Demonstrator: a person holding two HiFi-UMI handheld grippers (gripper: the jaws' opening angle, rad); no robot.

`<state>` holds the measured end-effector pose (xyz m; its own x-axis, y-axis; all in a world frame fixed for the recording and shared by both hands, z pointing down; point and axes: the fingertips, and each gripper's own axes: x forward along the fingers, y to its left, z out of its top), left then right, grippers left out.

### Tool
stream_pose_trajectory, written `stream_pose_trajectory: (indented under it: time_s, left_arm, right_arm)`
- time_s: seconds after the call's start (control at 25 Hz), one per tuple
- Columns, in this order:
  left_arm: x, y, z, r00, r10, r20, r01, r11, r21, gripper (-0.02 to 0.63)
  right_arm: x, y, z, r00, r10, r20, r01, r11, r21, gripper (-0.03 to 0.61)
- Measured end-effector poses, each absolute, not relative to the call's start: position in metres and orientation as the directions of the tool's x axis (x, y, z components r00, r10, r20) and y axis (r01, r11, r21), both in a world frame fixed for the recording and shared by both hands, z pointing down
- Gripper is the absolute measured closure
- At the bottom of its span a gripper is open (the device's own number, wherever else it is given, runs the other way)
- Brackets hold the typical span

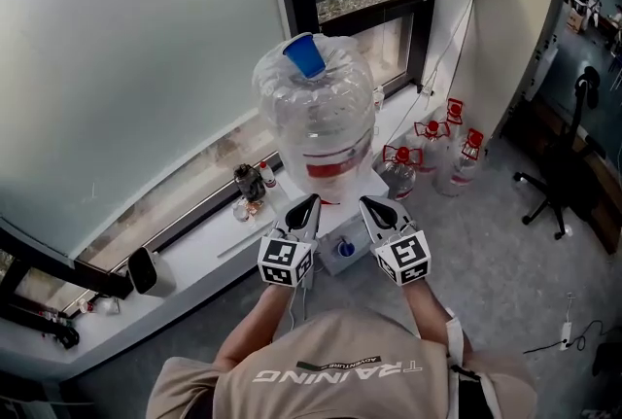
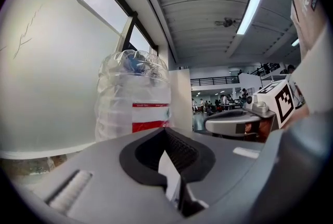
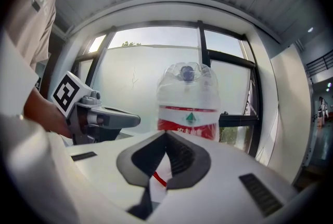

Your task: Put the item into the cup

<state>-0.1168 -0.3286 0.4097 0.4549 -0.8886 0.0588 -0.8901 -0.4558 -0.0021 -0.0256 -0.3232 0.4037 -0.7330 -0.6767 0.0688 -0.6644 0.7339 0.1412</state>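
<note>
A big clear water jug (image 1: pixel 316 111) with a red label stands on a white base (image 1: pixel 367 182) by the window. On top of it sits a blue cup-shaped piece (image 1: pixel 305 55). My left gripper (image 1: pixel 311 203) and right gripper (image 1: pixel 368 204) are side by side just in front of the base and point at the jug. Each is shut with nothing between its jaws. The left gripper view shows the jug (image 2: pixel 134 103) ahead of the left gripper (image 2: pixel 165 131). In the right gripper view the jug (image 3: pixel 188 103) rises beyond the right gripper (image 3: pixel 166 134). I see no separate cup or loose item.
A small blue round part (image 1: pixel 346 249) sits on a grey box between the grippers. Several small bottles (image 1: pixel 251 184) stand on the white sill (image 1: pixel 194 247). Clear jugs with red handles (image 1: pixel 432 155) stand on the floor at right, with an office chair (image 1: pixel 554 189) farther right.
</note>
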Motion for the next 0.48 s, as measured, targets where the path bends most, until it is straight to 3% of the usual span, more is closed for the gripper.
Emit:
stream_pose_trajectory:
  time_s: [0.48]
  left_arm:
    - [-0.124,-0.345,0.425,0.443,-0.892,0.092,-0.896,-0.443,0.022,0.606]
  right_arm:
    - [-0.035,-0.357,0.401,-0.751,-0.659,0.038,-0.650,0.749,0.126,0.568]
